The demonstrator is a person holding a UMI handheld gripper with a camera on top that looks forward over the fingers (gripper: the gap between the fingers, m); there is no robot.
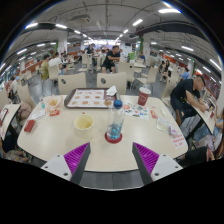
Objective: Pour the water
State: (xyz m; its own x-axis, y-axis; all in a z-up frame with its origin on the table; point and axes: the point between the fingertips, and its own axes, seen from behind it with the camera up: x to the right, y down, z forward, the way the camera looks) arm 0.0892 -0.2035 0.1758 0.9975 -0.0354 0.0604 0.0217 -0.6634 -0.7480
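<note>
Gripper view: gripper (111, 157) wide open, empty — clear, blue-labelled water bottle (116, 120) upright just ahead.

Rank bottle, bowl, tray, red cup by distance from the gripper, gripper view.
Gripper is open, nothing held.
1. Bottle: just ahead of the fingers, on a red coaster.
2. Bowl: left of the bottle, about as near; too close to call against it.
3. Red cup: beyond, to the right.
4. Tray: beyond, to the left, at the table's far edge; close to the cup's range.
</note>
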